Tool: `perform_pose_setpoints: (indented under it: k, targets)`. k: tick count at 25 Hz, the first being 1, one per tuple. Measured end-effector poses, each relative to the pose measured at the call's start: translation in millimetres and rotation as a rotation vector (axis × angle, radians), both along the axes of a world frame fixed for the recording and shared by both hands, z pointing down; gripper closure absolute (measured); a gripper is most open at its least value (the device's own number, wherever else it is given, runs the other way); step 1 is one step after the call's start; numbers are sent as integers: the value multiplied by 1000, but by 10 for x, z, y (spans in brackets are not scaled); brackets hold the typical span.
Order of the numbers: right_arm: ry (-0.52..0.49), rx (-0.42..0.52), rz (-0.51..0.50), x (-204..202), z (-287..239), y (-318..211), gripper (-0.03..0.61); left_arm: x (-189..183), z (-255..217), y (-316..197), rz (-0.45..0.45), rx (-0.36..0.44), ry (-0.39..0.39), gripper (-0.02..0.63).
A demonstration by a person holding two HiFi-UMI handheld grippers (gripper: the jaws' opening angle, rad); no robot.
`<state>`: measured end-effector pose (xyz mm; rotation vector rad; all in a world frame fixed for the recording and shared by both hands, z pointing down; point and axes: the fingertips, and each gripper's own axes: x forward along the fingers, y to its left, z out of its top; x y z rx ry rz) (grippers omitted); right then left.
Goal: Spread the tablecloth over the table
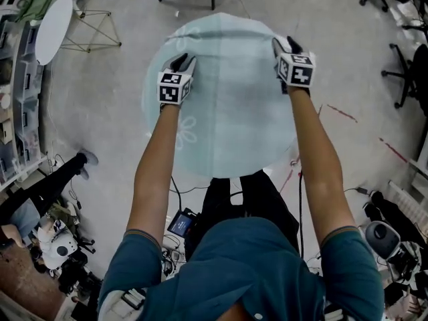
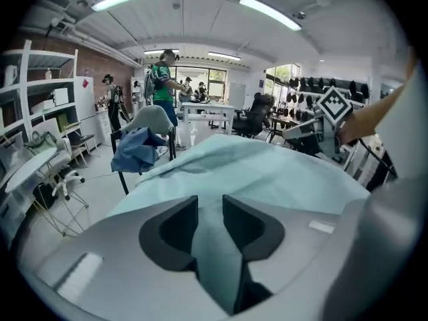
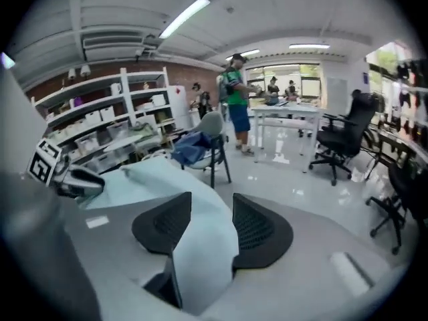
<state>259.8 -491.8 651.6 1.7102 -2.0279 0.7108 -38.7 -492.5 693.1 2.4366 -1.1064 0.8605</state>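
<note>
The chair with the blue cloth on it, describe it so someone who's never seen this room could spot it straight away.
Find the big pale green tablecloth in the middle of the room. Just beyond its far edge stands a chair with a light grey back. Unlike the black office chairs further back, it has a crumpled blue cloth heaped on it.

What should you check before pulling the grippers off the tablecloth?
1. Tablecloth covers the whole round top in the head view: ok.
2. Left gripper jaws apart, cloth loose between them: ok.
3. Right gripper jaws wide apart, cloth between them: ok.
4. Cloth lying flat at the jaws: not ok, it humps up in the right gripper view.
5. Cloth hanging evenly all round: cannot tell.
</note>
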Motion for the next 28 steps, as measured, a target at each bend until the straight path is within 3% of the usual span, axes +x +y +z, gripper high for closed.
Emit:
perform_pose_setpoints:
  k: [2, 5, 7, 10, 14, 16, 19, 21, 26, 28]
  targets:
    - [13, -56, -90, -268, 187, -103, 374, -36, 21, -80, -27, -9, -10, 520]
    - [28, -135, -91, -330, 402, -247, 376, -81, -4, -212, -61, 2, 3, 527]
    - [33, -183, -85, -324, 475, -329, 382, -113, -27, -318, -63, 37, -8, 474]
    - [18, -213, -85, -324, 494, -433, 377, -158, 52, -477, -35, 49, -81, 444]
    - [35, -199, -79, -322, 479, -623, 377, -168, 75, -723, -38, -11, -77, 459]
    - [60, -197, -62, -303, 468, -682, 379, -158, 34, -813, -50, -18, -60, 434]
    - [126, -142, -60, -286, 359, -589, 379, -76, -154, -727, -39, 63, -43, 408]
    - [133, -96, -94, -396, 297, -443, 379, -27, -201, -523, -30, 105, -30, 445]
    - [208, -70, -177, -631, 418, -262, 382, 12, 2, -275, 32, 117, -104, 486]
    - [232, -46, -178, -619, 406, -285, 383, 2, -6, -333, 16, 110, -90, 507]
